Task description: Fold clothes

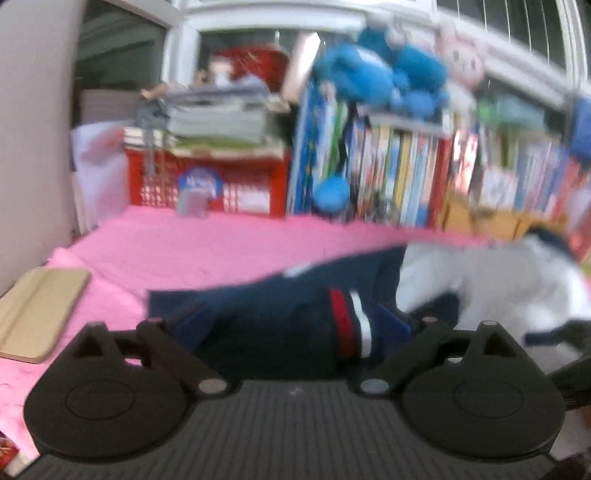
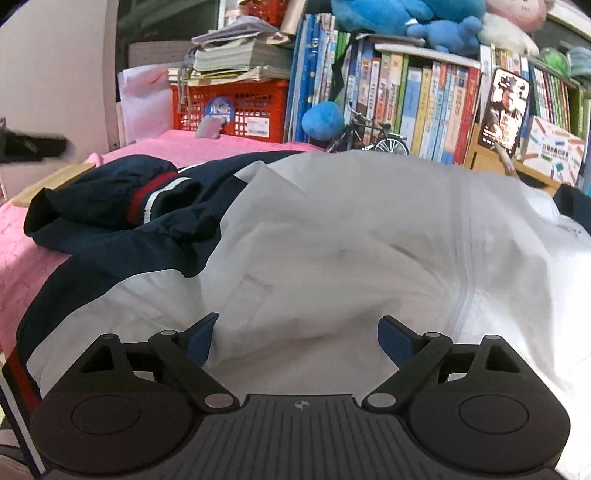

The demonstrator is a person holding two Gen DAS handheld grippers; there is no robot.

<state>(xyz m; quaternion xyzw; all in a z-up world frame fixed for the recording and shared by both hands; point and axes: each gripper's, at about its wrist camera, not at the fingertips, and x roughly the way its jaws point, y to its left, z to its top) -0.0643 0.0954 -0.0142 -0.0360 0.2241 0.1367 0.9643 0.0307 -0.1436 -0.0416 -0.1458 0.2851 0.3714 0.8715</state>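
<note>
A navy and white jacket (image 2: 332, 229) lies spread on a pink cover (image 2: 22, 258). Its navy sleeve (image 2: 110, 199), banded with a red and white stripe, is bunched up at the jacket's left side. In the blurred left wrist view, my left gripper (image 1: 291, 325) stands open low over that sleeve (image 1: 280, 317), with the striped cuff (image 1: 351, 325) lying between the blue pads (image 1: 393, 321) and nothing pinched. My right gripper (image 2: 299, 341) is open just above the crumpled white body of the jacket, its fingers apart from the cloth.
A tan wooden board (image 1: 37, 314) lies on the pink cover at the left edge. Behind stand a red crate (image 2: 236, 107) topped with stacked papers, a row of books (image 2: 424, 103), blue plush toys (image 2: 406, 18) and a small model bicycle (image 2: 369, 136). A dark blurred shape (image 2: 33, 147) juts in at the left.
</note>
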